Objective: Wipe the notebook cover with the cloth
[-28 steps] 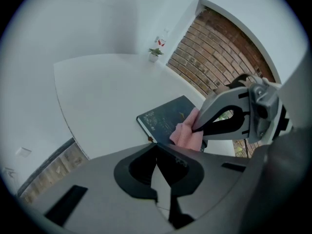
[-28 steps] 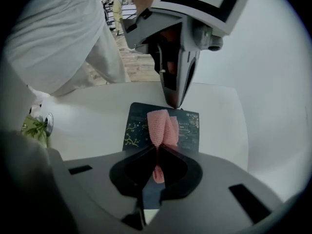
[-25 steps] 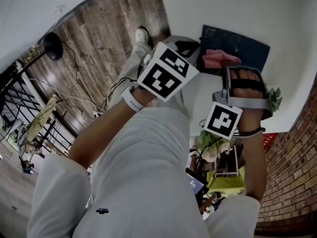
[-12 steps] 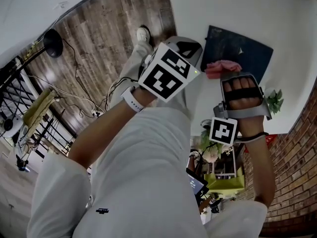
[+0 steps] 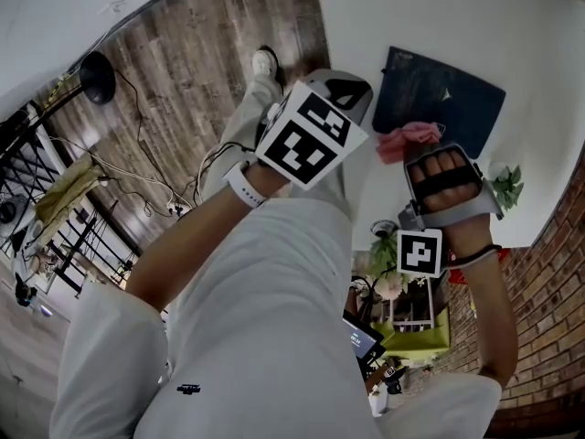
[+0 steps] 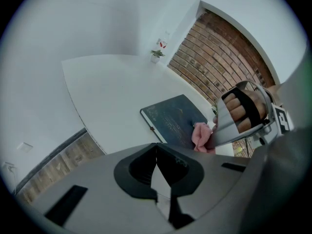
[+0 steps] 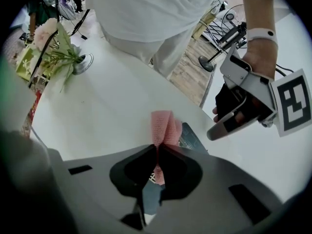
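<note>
Right tongs (image 7: 157, 149) clamped tight on the pink cloth (image 7: 165, 125), whose loose fold sits at the near edge of the dark notebook (image 6: 174, 117), lying shut on the white table (image 6: 105, 84); whether the cloth presses the cover or just clears it is hard to say. Left tongs (image 6: 156, 147) closed on nothing, held left of the notebook, apart from it. Judged mid-wipe: next stroke calls for the cloth flat on the cover, carried toward the far edge.

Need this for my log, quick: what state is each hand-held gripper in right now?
Left hand-held gripper: closed, holding nothing.
Right hand-held gripper: closed on the pink cloth.
</note>
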`<state>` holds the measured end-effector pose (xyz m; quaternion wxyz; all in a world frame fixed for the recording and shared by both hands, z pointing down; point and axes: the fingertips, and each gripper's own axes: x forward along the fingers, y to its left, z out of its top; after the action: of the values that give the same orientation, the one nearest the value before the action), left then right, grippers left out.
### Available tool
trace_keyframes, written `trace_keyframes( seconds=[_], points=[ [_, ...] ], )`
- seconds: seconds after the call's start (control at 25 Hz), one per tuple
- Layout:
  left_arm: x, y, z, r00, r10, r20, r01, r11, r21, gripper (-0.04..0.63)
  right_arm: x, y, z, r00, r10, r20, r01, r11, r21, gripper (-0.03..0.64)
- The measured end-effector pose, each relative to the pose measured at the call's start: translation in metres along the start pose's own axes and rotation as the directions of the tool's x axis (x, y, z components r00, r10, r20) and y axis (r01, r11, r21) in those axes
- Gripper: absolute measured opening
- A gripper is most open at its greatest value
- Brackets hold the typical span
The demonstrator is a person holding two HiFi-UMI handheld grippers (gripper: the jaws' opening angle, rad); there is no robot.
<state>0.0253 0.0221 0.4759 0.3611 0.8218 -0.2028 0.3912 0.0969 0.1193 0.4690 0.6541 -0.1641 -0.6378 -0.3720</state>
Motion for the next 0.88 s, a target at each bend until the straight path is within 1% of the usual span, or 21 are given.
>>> trace_keyframes(
  seconds=[0.08,0.16,0.28,0.4,0.52,0.64,0.76,0.88],
  points=[
    [-0.001,0.000,0.000,1.000,0.001,0.001,-0.001,1.000,0.001,0.018,-0.003,0.001,0.011,0.999,-0.004,0.036,0.004,1.000,-0.003,0.029],
    [-0.001,0.000,0.001,1.000,0.002,0.005,-0.002,1.000,0.000,0.018,-0.006,0.002,0.021,0.997,-0.003,0.075,0.001,1.000,0.026,0.029],
    [-0.002,0.000,0.001,1.000,0.002,0.008,-0.002,1.000,0.000,0.019,-0.012,-0.001,0.029,0.992,-0.002,0.130,-0.012,0.994,0.109,0.029],
    [-0.003,0.000,0.001,1.000,0.004,0.011,-0.004,1.000,-0.003,0.018,-0.021,-0.012,0.026,0.985,-0.033,0.169,-0.008,0.972,0.236,0.029],
    [-0.004,0.000,0.001,1.000,0.006,0.017,-0.006,1.000,-0.006,0.018,-0.030,-0.033,0.008,0.982,-0.088,0.166,0.019,0.924,0.382,0.029],
    [-0.006,0.004,0.003,1.000,0.016,0.025,-0.016,1.000,-0.012,0.018,-0.033,-0.054,-0.012,0.978,-0.130,0.163,0.028,0.856,0.516,0.029],
    [-0.009,0.006,0.005,0.999,0.025,0.037,-0.024,1.000,-0.017,0.018,-0.030,-0.070,-0.030,0.978,-0.151,0.142,0.037,0.800,0.598,0.029],
    [-0.012,0.009,0.008,0.999,0.029,0.045,-0.029,0.999,-0.017,0.018,-0.023,-0.084,-0.046,0.981,-0.160,0.106,0.055,0.763,0.644,0.029]
  ],
)
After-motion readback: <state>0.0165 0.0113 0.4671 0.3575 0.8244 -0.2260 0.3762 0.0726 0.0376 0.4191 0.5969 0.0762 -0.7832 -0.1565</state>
